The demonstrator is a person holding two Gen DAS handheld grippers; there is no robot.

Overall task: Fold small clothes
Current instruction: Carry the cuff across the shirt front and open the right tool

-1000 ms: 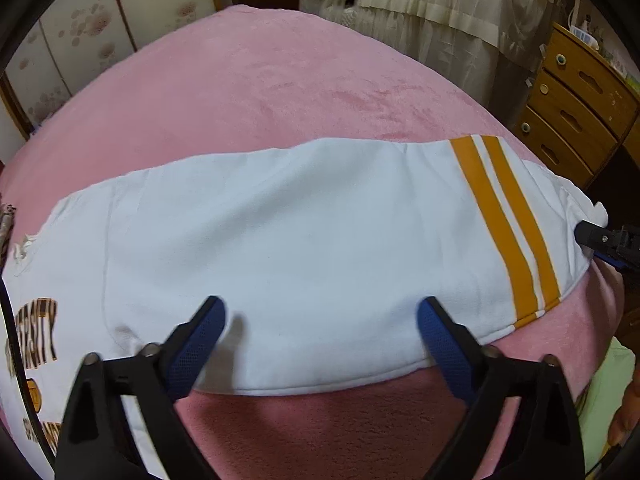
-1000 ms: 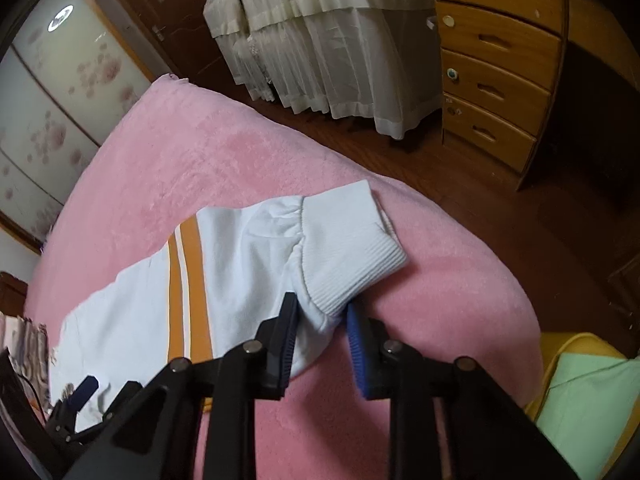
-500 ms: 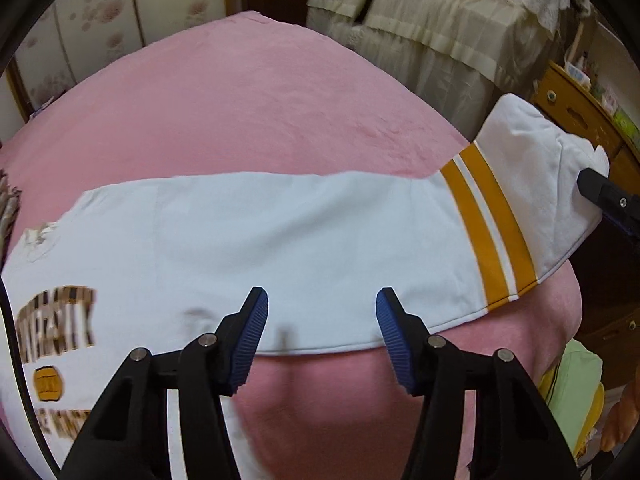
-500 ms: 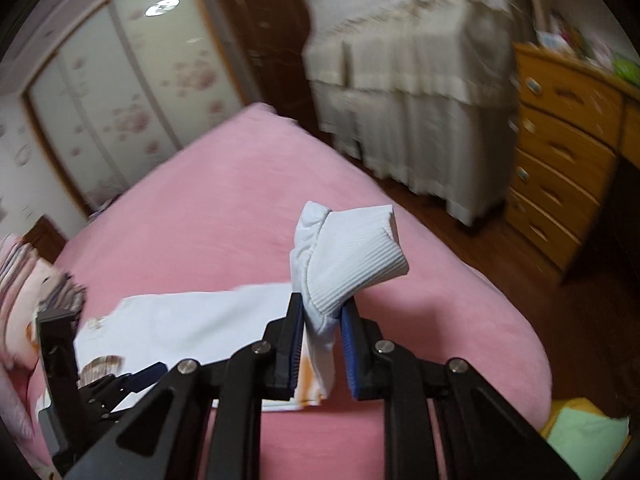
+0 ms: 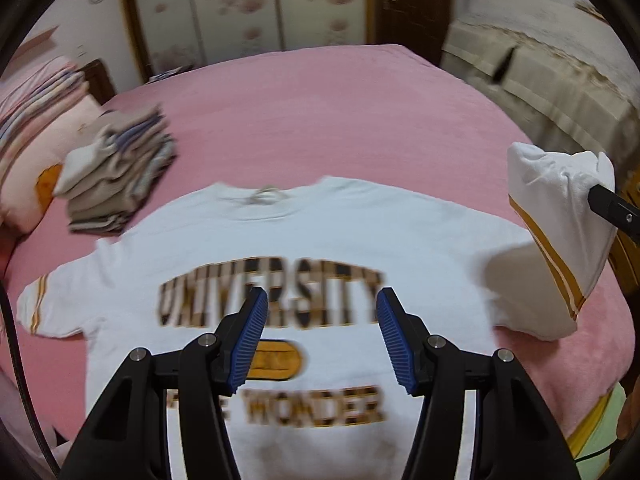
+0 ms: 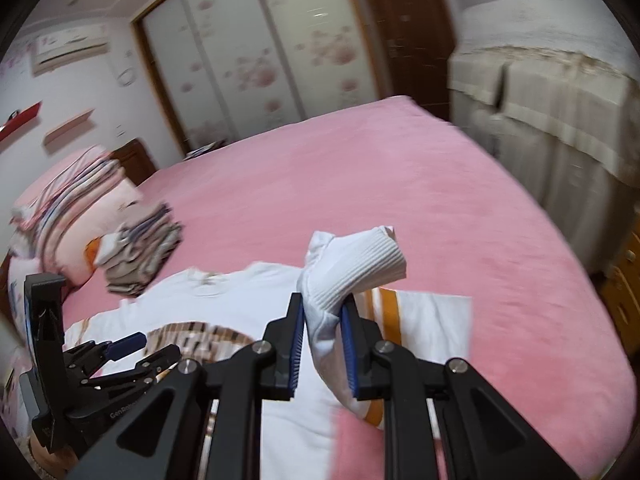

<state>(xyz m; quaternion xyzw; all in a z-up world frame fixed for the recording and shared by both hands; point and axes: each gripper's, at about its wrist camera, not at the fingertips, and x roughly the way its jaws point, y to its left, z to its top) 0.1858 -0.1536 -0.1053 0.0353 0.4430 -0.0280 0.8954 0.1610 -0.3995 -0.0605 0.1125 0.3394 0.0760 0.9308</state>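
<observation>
pink bed (image 6: 400, 184) | right tool (image 6: 322, 344) grips sleeve cuff (image 6: 360, 264) — shirt lettering blurred

Shirt (image 5: 320, 240) print motion-blurred, lower line partly behind left claw (image 5: 320, 340); hem cut off by bottom edge. Folded stack (image 5: 120, 184) smeared, items indistinct. Right claw (image 6: 323, 344) pads hide cuff base.

Pink bed (image 5: 320, 120) open beyond sweatshirt (image 5: 320, 248) (folded stack (image 5: 116, 184) blocks far left).

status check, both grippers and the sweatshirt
Right hand-held gripper shut on sleeve cuff, lifted. Left hand-held gripper open, empty, over white sweatshirt. Folded clothes stack lies clear.
</observation>
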